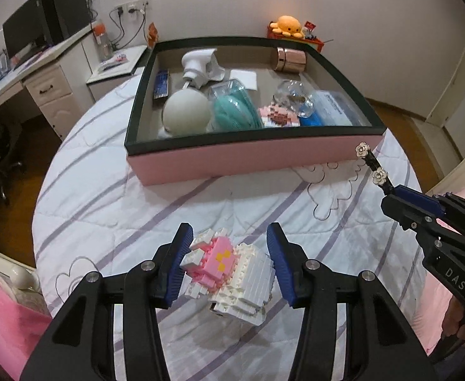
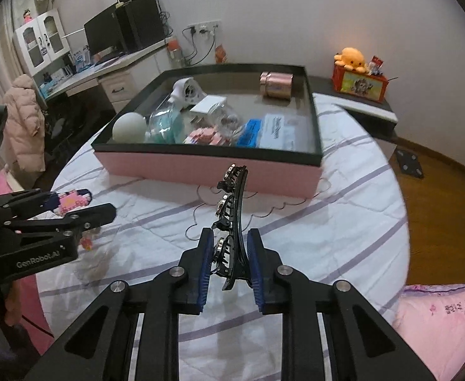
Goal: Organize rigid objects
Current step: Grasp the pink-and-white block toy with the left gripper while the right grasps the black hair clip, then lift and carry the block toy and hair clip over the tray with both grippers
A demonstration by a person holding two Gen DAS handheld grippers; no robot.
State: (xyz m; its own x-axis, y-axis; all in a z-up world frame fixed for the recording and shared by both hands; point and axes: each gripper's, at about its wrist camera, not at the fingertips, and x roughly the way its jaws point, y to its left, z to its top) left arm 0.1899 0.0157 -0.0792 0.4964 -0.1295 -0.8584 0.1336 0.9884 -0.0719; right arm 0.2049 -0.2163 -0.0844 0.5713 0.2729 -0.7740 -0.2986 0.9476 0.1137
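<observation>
A white and pink brick figure [image 1: 232, 273] is held just above the quilt, with my left gripper [image 1: 228, 238] shut on it, blue pads pressing both its sides. In the right wrist view the same gripper [image 2: 101, 201] shows at the left with the figure [image 2: 70, 201]. A black hair clip [image 2: 236, 197] with small flower studs stands upright, and my right gripper [image 2: 231, 241] is shut on its lower end. From the left wrist view, the clip [image 1: 372, 165] sticks out of the right gripper [image 1: 394, 195] near the box's front right corner. The pink box [image 1: 251, 141] with a dark rim lies ahead.
The box [image 2: 200, 150] holds a white ball [image 1: 185, 112], a teal item, a spray head, a rose-gold jar [image 1: 291, 59], a glass jar and a blue packet. It lies on a striped white quilt [image 1: 137, 209]. A desk stands left, a bedside table with an orange plush [image 2: 351, 58] right.
</observation>
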